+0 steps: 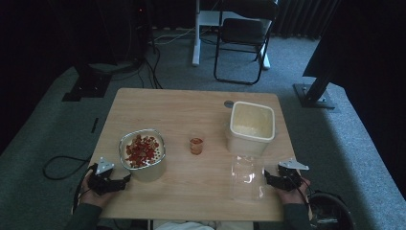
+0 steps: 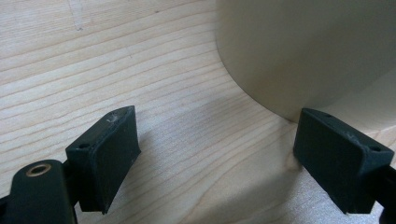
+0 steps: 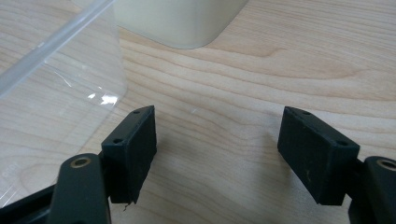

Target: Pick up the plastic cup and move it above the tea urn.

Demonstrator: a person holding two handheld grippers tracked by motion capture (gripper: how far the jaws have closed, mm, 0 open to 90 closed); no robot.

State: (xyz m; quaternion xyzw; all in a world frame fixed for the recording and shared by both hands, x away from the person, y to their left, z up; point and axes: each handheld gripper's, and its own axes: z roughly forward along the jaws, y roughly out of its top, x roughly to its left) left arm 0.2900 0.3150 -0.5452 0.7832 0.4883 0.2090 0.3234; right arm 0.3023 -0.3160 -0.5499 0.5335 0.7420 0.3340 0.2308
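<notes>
Wooden worktop (image 1: 191, 182) in a dim carpeted room. Left gripper (image 1: 115, 182): fingers open, empty, tub of red pieces (image 1: 142, 154) just beside. Right gripper (image 1: 274, 179): fingers open, empty, clear container (image 1: 245, 177) just beside. Nothing gripped; handling apparently not begun. No legible labels.

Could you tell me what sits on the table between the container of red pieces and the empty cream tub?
A small cup with reddish contents stands alone between the container and the tub, seen in the high view.
</notes>
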